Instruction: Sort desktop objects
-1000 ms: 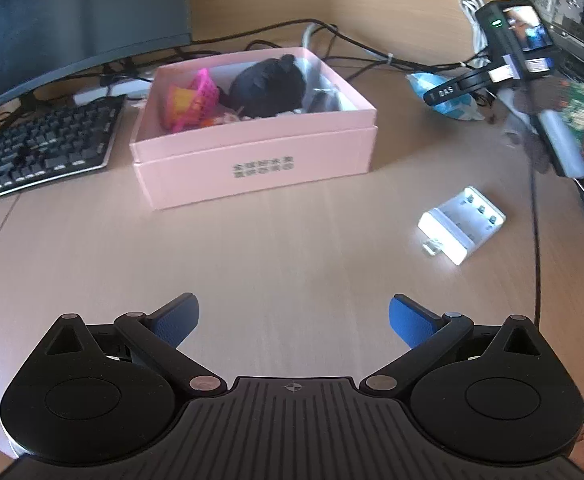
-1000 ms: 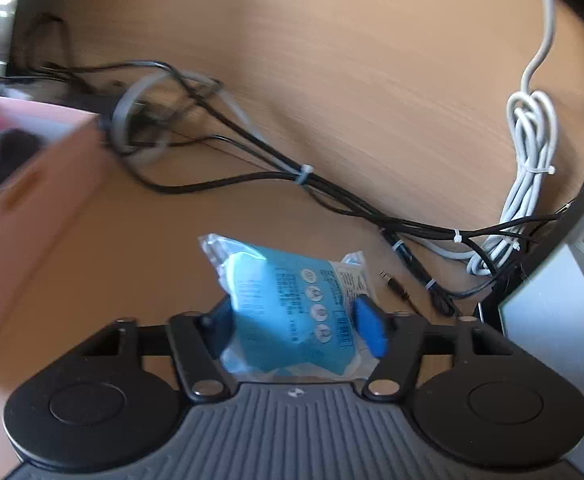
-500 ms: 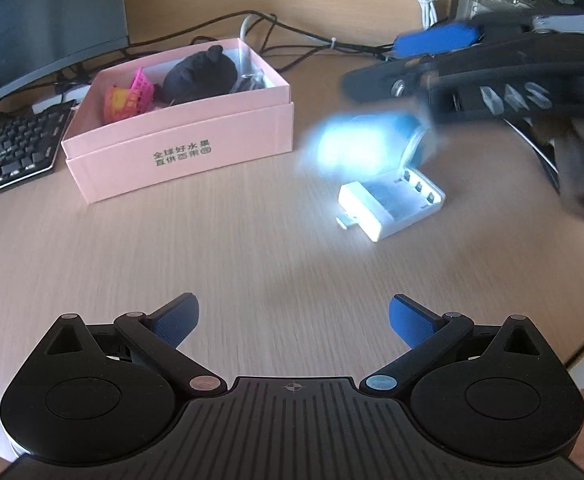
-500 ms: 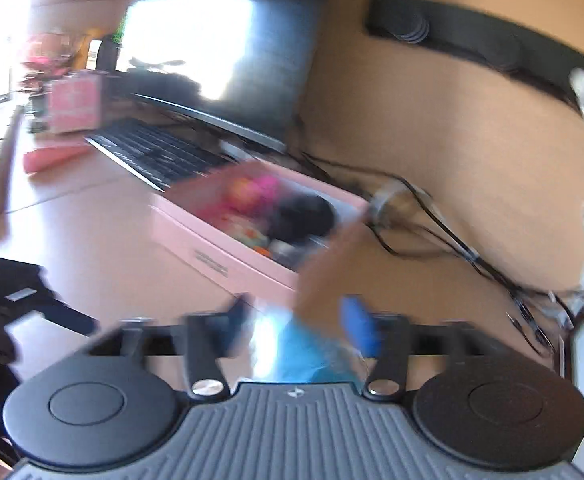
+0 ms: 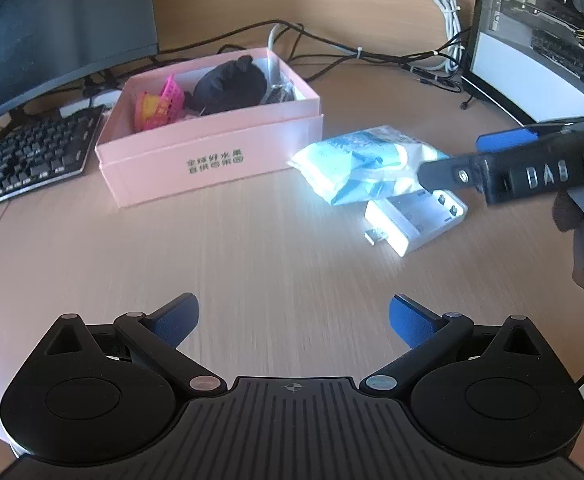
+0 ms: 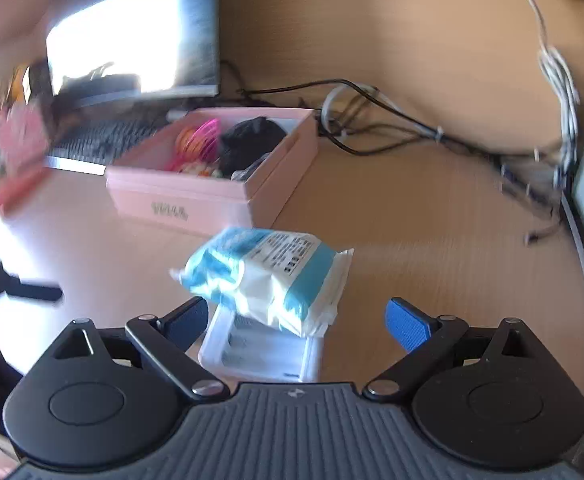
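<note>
Two things are lying outside the pink box (image 5: 211,160): wipes pack (image 6: 267,276), white charger (image 5: 416,220); both my jaws are gaping, right ones opening.

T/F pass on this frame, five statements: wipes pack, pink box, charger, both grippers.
1. The blue-and-white wipes pack is inside the pink box. False: it is outside, beside the box's right end.
2. The pack overlaps the white battery charger. True.
3. The right gripper is clamped on the pack. False: its jaws are opening and neither pad touches it.
4. The left gripper is open with nothing between its fingers. True.
5. The pink box already holds a black plush item and a pink toy basket. True.
</note>
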